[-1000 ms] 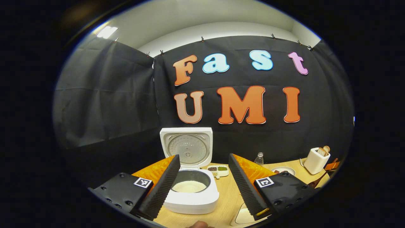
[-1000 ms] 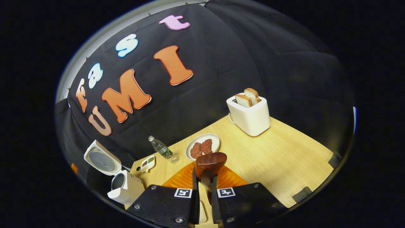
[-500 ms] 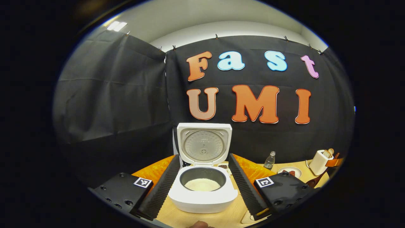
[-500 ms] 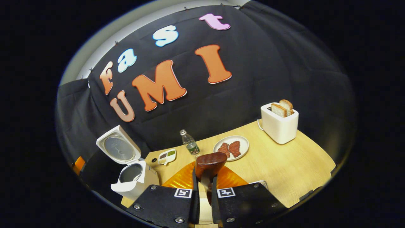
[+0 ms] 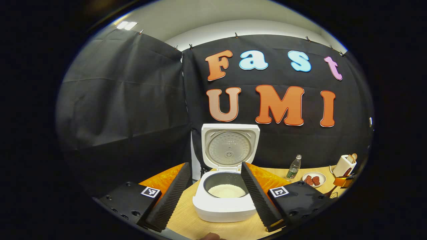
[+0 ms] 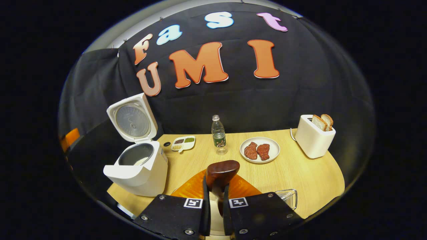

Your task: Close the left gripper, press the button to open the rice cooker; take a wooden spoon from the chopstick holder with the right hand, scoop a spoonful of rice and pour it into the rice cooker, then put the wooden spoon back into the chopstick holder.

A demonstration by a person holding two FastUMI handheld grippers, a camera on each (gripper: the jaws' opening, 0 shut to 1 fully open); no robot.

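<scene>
In the left gripper view, the left gripper (image 5: 215, 196) hovers low over the wooden table (image 5: 186, 220) with its fingers spread wide and nothing between them. Framed in that gap stands the white rice cooker (image 5: 226, 208), its lid (image 5: 230, 148) swung up and standing upright at the far side, and a bed of white rice (image 5: 227, 191) lying in the bottom of the inner pot. Farther right along the table sit a small water bottle (image 5: 293, 166), a plate of red meat slices (image 5: 313, 180) and a white toaster (image 5: 345, 165) with bread in its slots. At the far right edge, part of the right gripper (image 5: 342, 181) shows.

In the right gripper view, the rice cooker (image 6: 138, 166) stands at the left end of the table (image 6: 300, 180), open, with the lid (image 6: 131, 118) tilted back. Just beyond it to the right lies a small divided dish of grains (image 6: 182, 143). Then come the water bottle (image 6: 218, 135), upright near the table's far edge, the plate (image 6: 260, 150) with two meat slices, and the toaster (image 6: 313, 136) with two slices of bread standing up in it. In the near foreground the right gripper (image 6: 216, 196) has its fingers drawn narrow, clamped on the neck of the wooden spoon (image 6: 222, 170), whose dark bowl sticks out ahead of the fingertips above the table. A wire rack (image 6: 288, 196) peeks out just right of the gripper body. Whether the spoon's bowl carries any rice cannot be told.
</scene>
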